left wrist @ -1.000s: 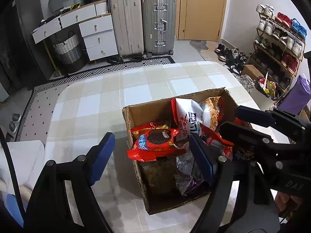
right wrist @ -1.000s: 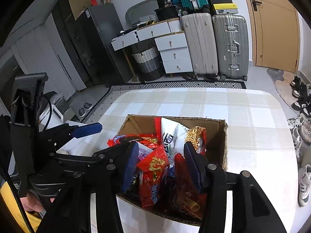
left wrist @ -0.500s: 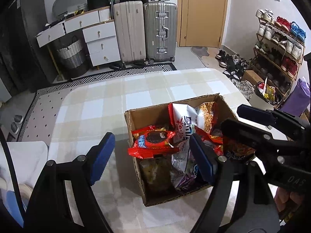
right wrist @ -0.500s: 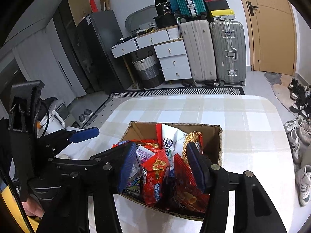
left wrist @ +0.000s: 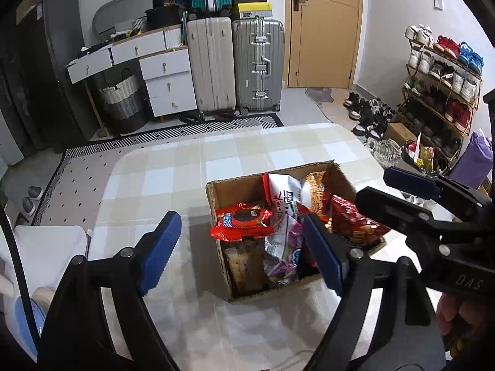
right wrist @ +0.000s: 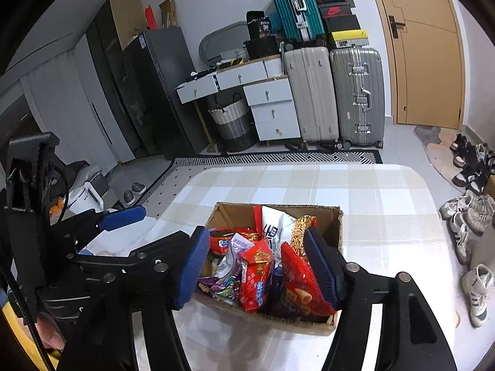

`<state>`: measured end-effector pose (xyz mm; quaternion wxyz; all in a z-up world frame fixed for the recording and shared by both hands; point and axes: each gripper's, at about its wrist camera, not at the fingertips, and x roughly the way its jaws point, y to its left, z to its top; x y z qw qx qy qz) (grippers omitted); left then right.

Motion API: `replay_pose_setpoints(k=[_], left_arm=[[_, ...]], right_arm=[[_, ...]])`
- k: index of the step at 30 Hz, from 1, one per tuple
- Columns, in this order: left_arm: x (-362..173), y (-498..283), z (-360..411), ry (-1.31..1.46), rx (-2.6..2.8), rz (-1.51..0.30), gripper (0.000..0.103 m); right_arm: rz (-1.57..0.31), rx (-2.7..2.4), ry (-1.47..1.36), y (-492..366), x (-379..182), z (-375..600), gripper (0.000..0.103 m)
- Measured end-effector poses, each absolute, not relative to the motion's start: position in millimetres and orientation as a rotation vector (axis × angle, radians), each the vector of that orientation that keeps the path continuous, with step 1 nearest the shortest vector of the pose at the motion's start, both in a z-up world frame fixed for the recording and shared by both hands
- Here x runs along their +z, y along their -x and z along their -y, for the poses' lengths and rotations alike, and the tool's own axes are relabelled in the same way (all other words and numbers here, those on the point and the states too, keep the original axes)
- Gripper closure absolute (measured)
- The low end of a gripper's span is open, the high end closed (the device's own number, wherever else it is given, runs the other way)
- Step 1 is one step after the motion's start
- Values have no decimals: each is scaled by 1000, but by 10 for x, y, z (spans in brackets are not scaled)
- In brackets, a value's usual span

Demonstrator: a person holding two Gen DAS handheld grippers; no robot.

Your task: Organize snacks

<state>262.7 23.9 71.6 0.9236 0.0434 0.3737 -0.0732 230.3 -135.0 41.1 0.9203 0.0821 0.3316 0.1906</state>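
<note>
A cardboard box [left wrist: 238,191] stands on the checked table [left wrist: 185,170], packed with snack bags. A red Oreo pack [left wrist: 244,219] lies across its left rim, with a white bag [left wrist: 284,194] and a red bag [left wrist: 352,219] behind it. My left gripper [left wrist: 241,250] hovers above the box's near left corner, jaws wide and opening slightly, nothing between them. My right gripper [right wrist: 256,266] hangs over the box [right wrist: 309,324], its jaws opening; the red packets [right wrist: 256,275] lie below them, not gripped. Each gripper shows in the other's view: the right gripper [left wrist: 399,194] and the left gripper [right wrist: 148,225].
Beyond the table stand suitcases [left wrist: 256,65], a white drawer unit [left wrist: 167,83], a woven basket [left wrist: 123,99] and a wooden door [left wrist: 324,27]. A shoe rack [left wrist: 439,77] and loose shoes [right wrist: 470,216] fill the right side. A white seat [left wrist: 46,247] sits by the table's left edge.
Both grippers have risen and drawn back from the box, which now looks smaller. The right jaws have spread wider apart over the snacks.
</note>
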Motion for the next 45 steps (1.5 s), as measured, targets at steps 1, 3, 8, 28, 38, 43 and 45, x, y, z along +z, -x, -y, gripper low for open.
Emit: replay_pose_setpoints(k=[1,3,8,28,38,43,45], left_arm=[[757,-2575,-245,-84,-150,-763,22],[835,-2475,-254,-78,-150,-754,22],[1075,-2138,-229,-79,-149,-721,22],[2067,-173,-178,-31,-132,-519,9],[2288,944,-271,-23,-136,-430,1],[2322,1382,-264,-61,-134,-381,1],[2311,1469,-277,-61,-128,-378,1]], right_arm=[[-674,391,-167,-2242,457,1360,34],[-660,390,-165,-2149,528,1379,32],[-622,389,-160,-1832,739,1423,31],[-446,377,-170,-174,1462,1622,11],[-376,397,-171,673,1586,1631,1],[-347,394,-148,966,1556,1603,1],[-352,389,-147,991,1523,1604,0]])
